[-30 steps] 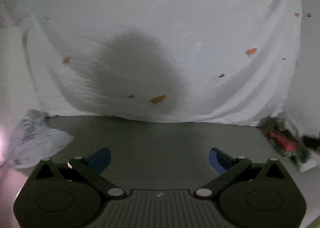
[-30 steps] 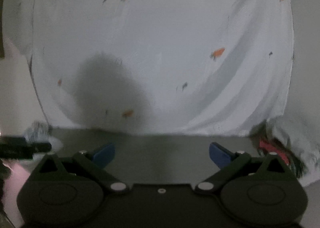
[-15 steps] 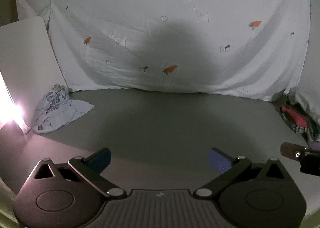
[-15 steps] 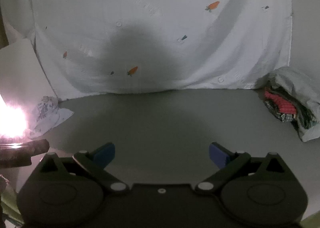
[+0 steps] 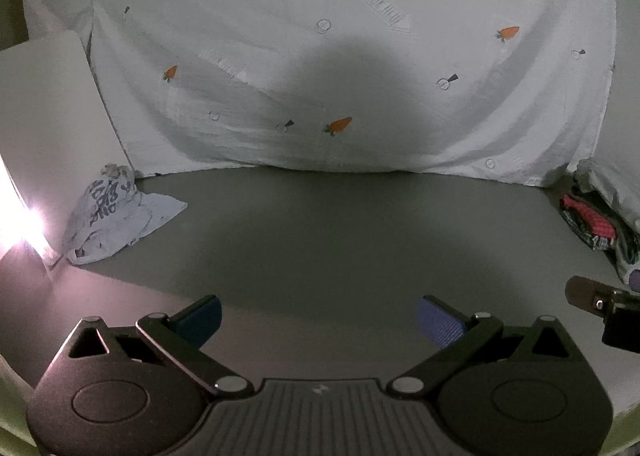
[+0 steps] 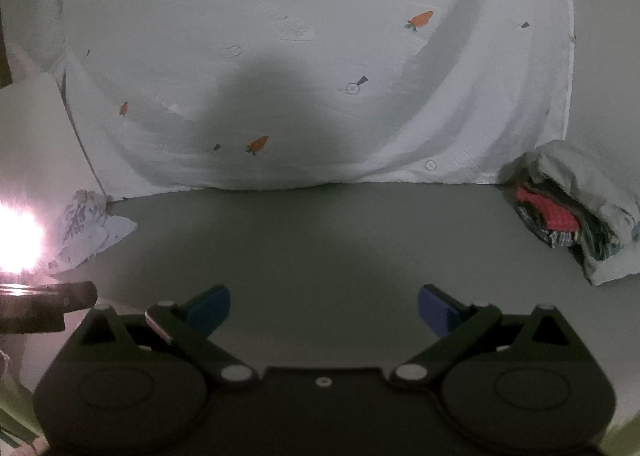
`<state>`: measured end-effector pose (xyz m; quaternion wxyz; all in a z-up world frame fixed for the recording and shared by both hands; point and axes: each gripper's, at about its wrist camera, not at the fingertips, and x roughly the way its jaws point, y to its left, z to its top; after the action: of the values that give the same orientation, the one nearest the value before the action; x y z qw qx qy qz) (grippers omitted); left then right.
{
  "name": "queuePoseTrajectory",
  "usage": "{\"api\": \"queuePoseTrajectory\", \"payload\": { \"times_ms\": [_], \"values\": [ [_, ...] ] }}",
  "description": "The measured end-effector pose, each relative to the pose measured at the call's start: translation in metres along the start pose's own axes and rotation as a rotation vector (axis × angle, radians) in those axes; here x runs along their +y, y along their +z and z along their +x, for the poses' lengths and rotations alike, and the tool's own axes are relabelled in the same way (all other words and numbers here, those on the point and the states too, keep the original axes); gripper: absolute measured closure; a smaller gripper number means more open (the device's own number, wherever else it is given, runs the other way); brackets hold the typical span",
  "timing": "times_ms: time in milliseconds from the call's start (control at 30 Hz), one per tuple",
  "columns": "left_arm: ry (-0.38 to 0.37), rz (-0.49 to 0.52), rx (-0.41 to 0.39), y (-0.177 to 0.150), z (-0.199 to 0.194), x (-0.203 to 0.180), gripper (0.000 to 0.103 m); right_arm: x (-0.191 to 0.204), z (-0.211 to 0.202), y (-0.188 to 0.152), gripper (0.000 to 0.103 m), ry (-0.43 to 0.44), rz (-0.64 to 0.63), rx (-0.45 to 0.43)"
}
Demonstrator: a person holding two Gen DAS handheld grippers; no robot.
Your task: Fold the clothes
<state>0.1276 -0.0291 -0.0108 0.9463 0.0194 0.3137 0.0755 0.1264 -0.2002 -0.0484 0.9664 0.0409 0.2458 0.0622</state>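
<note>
1. The left tongs (image 5: pixel 318 318) stand wide apart, blue pads (image 5: pixel 440 322) facing each other with nothing between them; they hang above the bare grey counter (image 5: pixel 320 240), near its front edge.
2. The right tongs (image 6: pixel 324 310) are likewise spread wide and hold nothing; their blue pads (image 6: pixel 210 308) sit over the same grey counter (image 6: pixel 320 240); in the left wrist view the tip of the right tongs (image 5: pixel 596 300) shows at the far right edge, well apart from the left pair.
3. The clothes to fold lie in two heaps at the counter's ends; on the left, a crumpled pale blue garment (image 5: pixel 116 216) with dark lettering lies beside the foot of a white board (image 5: pixel 48 116); the right wrist view shows the same pale blue garment (image 6: pixel 88 232) near a strong glare of light at the left edge.
4. On the right, a pile of dark and red clothes (image 5: pixel 592 220) lies partly under a grey-white cloth; the right wrist view shows the pile of dark and red clothes (image 6: pixel 560 224) more fully, a red piece on top and checked fabric below.
5. Behind the counter hangs a white sheet (image 5: pixel 340 56) printed with small orange carrots; the white sheet (image 6: pixel 320 56) carries a broad dark shadow at its middle, and its lower hem meets the back of the counter.
6. Neither heap touches either pair of tongs.
</note>
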Motion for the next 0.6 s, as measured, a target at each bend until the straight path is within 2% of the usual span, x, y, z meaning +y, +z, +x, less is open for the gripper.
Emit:
{"api": "queuePoseTrajectory", "payload": {
  "times_ms": [300, 600],
  "values": [
    [-0.018, -0.034, 0.015, -0.004, 0.002, 0.016, 0.0, 0.016, -0.006, -0.004, 0.001, -0.021, -0.053, 0.0],
    [-0.035, -0.032, 0.017, -0.007, 0.002, 0.016, 0.0, 0.018, -0.01, -0.009, 0.001, -0.03, -0.055, 0.004]
  ]
}}
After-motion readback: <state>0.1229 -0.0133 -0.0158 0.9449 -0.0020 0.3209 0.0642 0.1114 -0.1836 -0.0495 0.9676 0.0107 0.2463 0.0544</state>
